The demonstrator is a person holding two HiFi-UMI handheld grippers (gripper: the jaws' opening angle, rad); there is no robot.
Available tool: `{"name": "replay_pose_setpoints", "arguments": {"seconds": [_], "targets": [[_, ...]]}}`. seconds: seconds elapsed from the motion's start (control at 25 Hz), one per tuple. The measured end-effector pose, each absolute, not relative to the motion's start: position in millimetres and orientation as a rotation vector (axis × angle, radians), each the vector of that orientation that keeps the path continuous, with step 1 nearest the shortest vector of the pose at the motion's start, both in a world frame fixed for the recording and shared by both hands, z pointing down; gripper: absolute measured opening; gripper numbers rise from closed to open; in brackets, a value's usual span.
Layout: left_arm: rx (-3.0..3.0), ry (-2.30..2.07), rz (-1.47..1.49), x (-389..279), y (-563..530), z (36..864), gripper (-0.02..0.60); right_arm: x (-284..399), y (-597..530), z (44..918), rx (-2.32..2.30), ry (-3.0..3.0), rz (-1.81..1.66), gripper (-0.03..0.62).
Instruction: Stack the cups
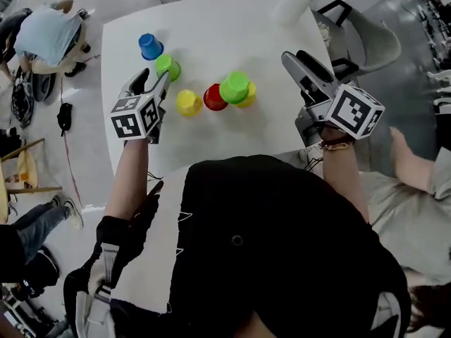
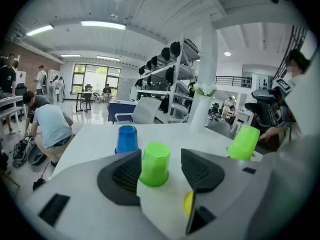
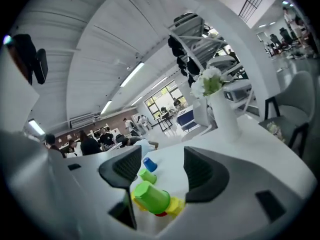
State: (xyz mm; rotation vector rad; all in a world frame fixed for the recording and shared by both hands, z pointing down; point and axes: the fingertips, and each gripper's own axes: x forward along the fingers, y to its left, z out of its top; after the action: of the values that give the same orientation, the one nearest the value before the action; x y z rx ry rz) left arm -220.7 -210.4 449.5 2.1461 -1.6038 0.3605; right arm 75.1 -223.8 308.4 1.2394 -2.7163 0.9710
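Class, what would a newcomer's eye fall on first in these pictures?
Upturned cups on the white table: a blue cup at far left, and a green cup standing between the jaws of the open left gripper. Mid-table, a second green cup leans on a yellow cup beside a red cup.

Right tool [image 3: 161, 167] gapes empty; green cup [image 3: 151, 198] and yellow cup [image 3: 176, 204] beyond.

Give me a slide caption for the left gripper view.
Open left claw frames an upside-down green cup on the white table, blue cup beyond it.
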Motion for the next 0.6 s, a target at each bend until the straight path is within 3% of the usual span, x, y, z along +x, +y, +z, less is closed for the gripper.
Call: {"name": "replay_pose_setpoints", "arguments": {"seconds": [0.4, 0.6], "targets": [[2.169, -1.548, 0.475, -217.2, -240.6, 485.6, 0.268, 107.9, -215.6, 329.8, 1.360, -2.610, 0.988, 0.267], [2.165, -1.572, 0.465, -219.4, -247.2, 485.7, 0.238, 109.7, -216.8, 333.8, 1.374, -2.591, 1.006, 0.267]]}}
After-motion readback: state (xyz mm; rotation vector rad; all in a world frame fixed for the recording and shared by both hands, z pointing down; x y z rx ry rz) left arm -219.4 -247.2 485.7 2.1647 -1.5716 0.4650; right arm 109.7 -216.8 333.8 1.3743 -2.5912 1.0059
